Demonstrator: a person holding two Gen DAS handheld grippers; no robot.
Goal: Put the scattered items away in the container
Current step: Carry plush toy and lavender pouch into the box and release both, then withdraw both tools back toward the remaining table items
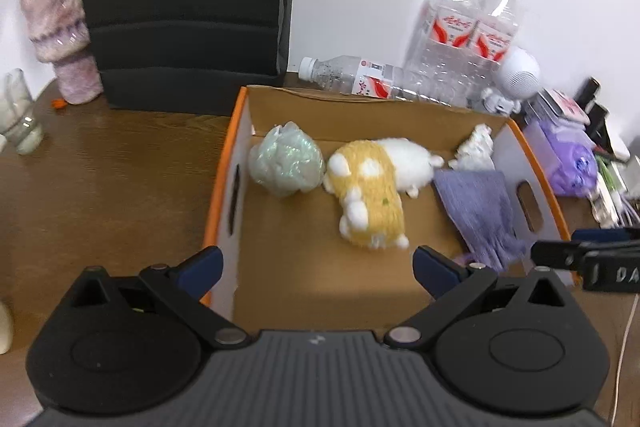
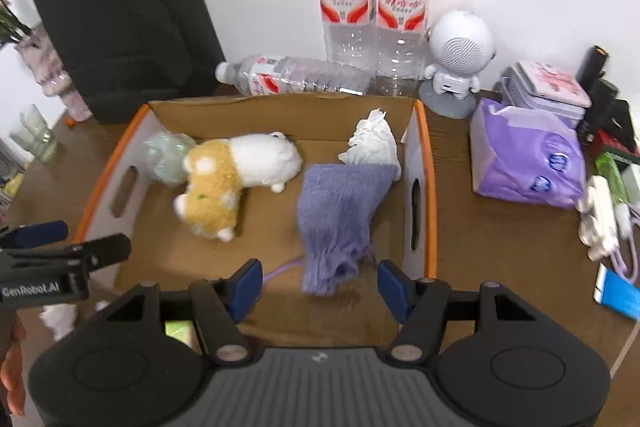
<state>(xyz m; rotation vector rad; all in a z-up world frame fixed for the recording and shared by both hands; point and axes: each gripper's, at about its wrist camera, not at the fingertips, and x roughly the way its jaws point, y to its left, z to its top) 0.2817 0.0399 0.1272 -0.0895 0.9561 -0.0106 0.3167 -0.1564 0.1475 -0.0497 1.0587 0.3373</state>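
Right wrist view showed the cardboard box (image 2: pixel 424 163) on the bench (image 2: pixel 500 247) already holding a plush toy (image 2: pixel 236 175), a purple cloth (image 2: pixel 336 215), a crumpled tissue (image 2: pixel 374 143) and a pale plastic bag (image 2: pixel 166 157). The right gripper (image 2: pixel 320 285) hung over the box's near edge, its fingers spread, the cloth's blurred end between them but not pinched. The left gripper (image 1: pixel 316 261) had its fingers spread wide and empty. Judging by this, most was done; a white scrap (image 2: pixel 60 319) outside the box seemed left

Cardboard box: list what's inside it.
Inside the cardboard box: plush toy, purple cloth, crumpled tissue, plastic wrap ball. Anything beneath the cloth is hidden.
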